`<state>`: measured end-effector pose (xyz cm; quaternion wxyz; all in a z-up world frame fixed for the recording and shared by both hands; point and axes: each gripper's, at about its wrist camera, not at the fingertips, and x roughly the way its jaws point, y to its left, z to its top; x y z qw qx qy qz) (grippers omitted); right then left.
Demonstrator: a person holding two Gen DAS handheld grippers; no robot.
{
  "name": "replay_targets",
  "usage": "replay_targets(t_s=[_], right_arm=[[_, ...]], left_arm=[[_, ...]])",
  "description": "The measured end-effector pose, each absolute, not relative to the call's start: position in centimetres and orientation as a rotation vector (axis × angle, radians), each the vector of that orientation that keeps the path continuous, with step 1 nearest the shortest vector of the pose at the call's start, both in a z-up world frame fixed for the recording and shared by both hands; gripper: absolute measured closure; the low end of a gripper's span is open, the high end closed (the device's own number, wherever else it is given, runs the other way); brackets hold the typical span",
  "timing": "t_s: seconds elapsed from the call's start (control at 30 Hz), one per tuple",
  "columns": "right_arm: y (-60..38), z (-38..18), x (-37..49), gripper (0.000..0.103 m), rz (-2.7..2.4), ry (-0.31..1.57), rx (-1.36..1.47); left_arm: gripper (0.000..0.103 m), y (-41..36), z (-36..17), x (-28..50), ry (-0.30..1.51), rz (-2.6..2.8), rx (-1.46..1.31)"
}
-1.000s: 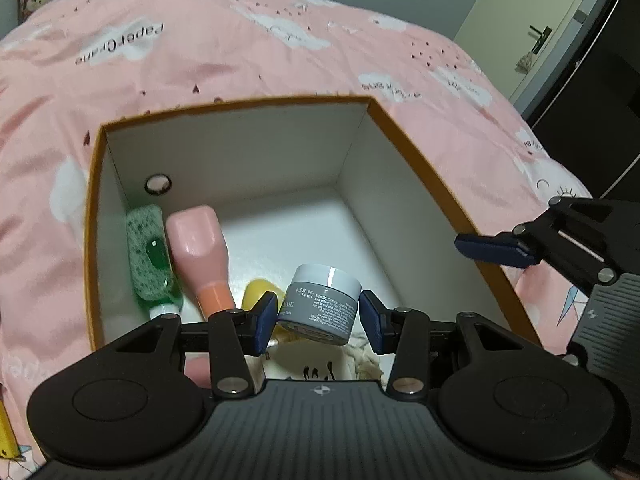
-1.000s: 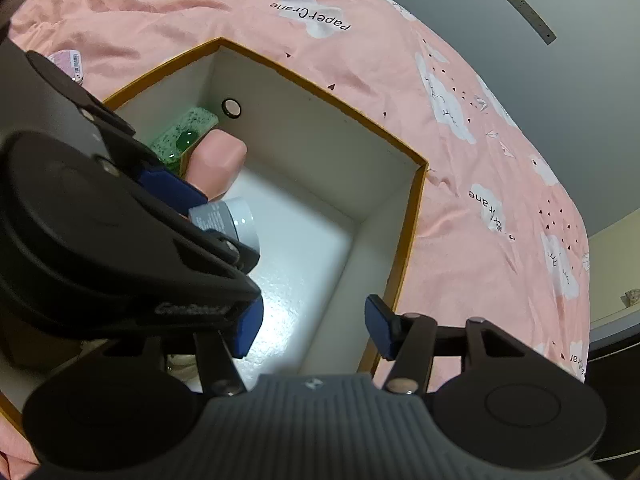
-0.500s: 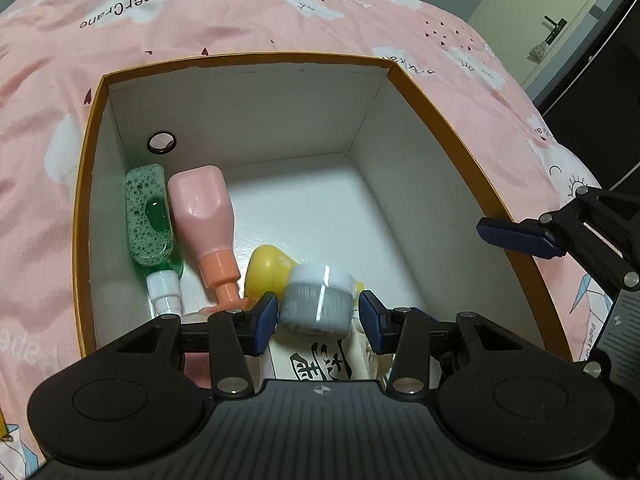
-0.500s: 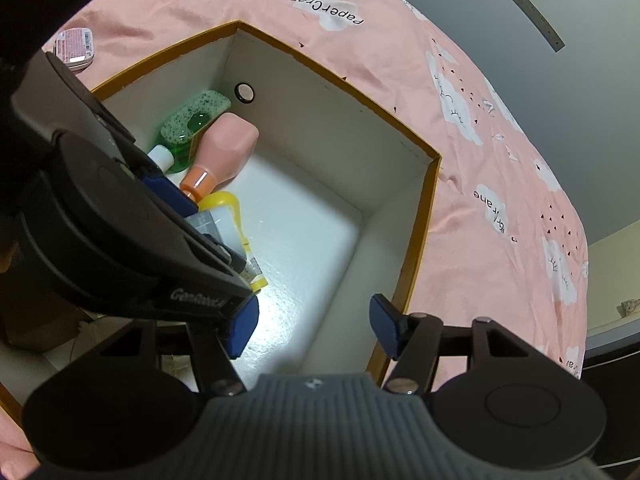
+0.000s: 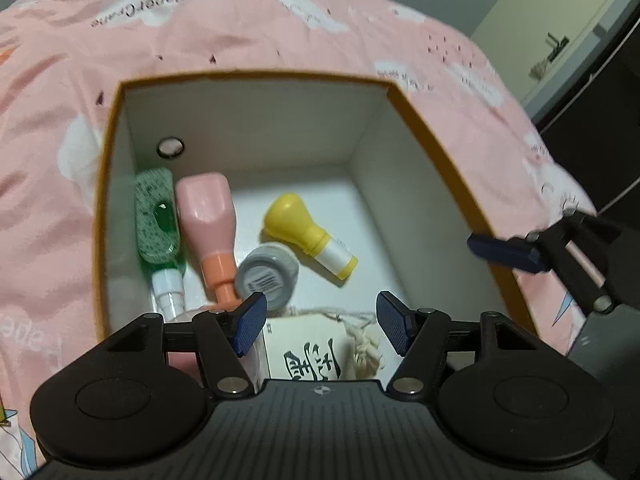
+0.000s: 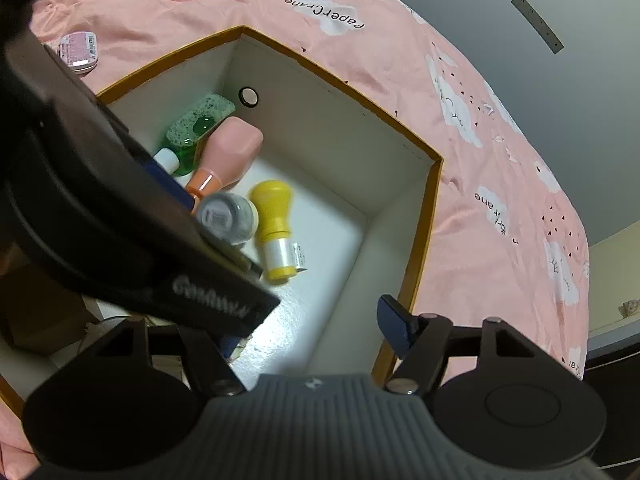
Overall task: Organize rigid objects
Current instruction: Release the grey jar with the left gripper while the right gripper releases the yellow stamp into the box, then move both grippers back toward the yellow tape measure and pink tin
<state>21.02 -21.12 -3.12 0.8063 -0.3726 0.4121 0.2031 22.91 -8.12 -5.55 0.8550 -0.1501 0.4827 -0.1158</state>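
An orange-rimmed box (image 5: 440, 168) with white walls rests on a pink bedspread. On its floor lie a green bottle (image 5: 158, 220), a pink bottle (image 5: 206, 220), a yellow bottle (image 5: 304, 232) and a grey jar (image 5: 266, 276), which is on its side against the pink bottle's neck. My left gripper (image 5: 320, 322) hovers just above the jar. Its jaws are opening and nothing is between them. My right gripper (image 6: 310, 336) hangs over the box's near right wall. Its jaws are also opening and empty, and the left tool's body hides its left finger.
A white carton with black characters (image 5: 308, 354) and a knotted string bag (image 5: 362, 346) lie at the box's near end under my left gripper. A small pink tin (image 6: 78, 50) lies on the bedspread beyond the box. A door and dark furniture stand at the far right.
My left gripper let go of the grey jar, which now lies on its side in the box. Both grippers' jaws have spread wider.
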Motion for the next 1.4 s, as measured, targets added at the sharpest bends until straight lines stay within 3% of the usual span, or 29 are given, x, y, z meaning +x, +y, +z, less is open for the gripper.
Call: replay_targets(t_s=[0.47, 0.93, 1.4], right_arm=[[-21.3, -0.7, 19.9, 0.024, 0.383, 0.799, -0.777], [-20.8, 4.2, 18.4, 0.024, 0.470, 0.735, -0.412], [-11.7, 4.0, 15.9, 0.022, 0.703, 0.732, -0.434]], left_arm=[[0.029, -6.4, -0.9, 20.0, 0.821, -0.191, -0.269], [0.029, -2.8, 2.8, 15.6, 0.676, -0.112, -0.234], [0.029, 5.8, 1.7, 11.3, 0.695, 0.100, -0.286]])
